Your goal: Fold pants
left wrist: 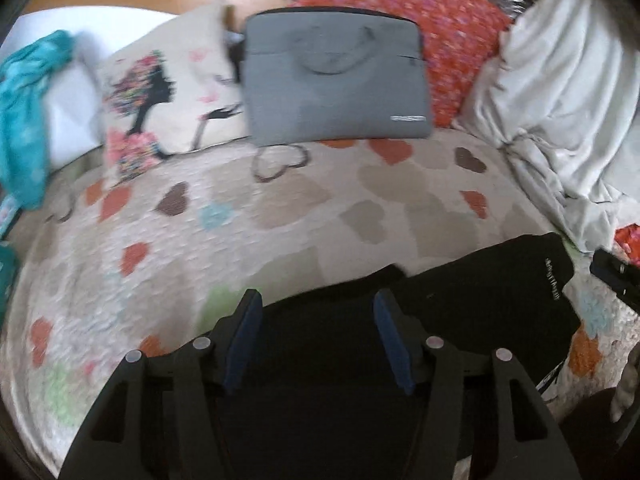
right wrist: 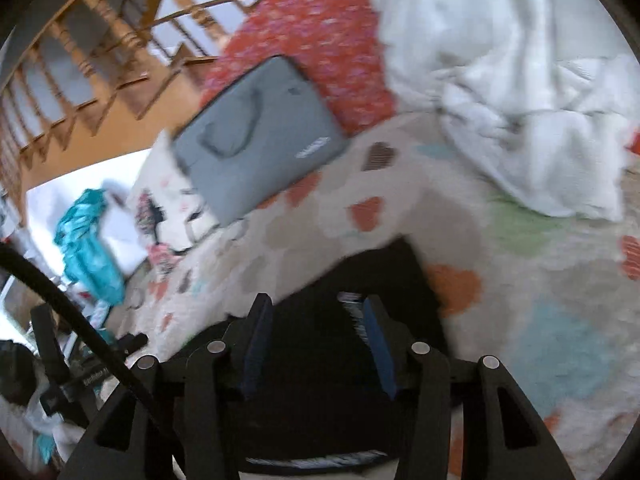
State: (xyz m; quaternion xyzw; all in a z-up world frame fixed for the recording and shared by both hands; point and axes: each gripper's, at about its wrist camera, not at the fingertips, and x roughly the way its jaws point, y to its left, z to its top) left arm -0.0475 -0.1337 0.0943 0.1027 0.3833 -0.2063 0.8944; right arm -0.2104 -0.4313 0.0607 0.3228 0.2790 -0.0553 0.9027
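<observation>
Black pants [left wrist: 480, 292] lie on a heart-patterned bedspread [left wrist: 240, 232], at the near right in the left wrist view; small white lettering shows near their right edge. My left gripper [left wrist: 318, 300] is open just above the near edge of the pants, with black cloth between and below the fingers. In the right wrist view the pants [right wrist: 380, 272] lie under my right gripper [right wrist: 316, 308], which is also open over the black cloth. A striped white label shows by its right finger [right wrist: 376, 340]. The right gripper shows at the right edge of the left wrist view [left wrist: 616, 276].
A grey laptop bag [left wrist: 336, 80] leans on a red floral pillow [left wrist: 440, 32] at the back. A printed cushion [left wrist: 160, 92] and teal cloth [left wrist: 24, 120] lie at the left. A crumpled white sheet [left wrist: 568, 100] lies at the right. A wooden headboard [right wrist: 100, 60] stands behind.
</observation>
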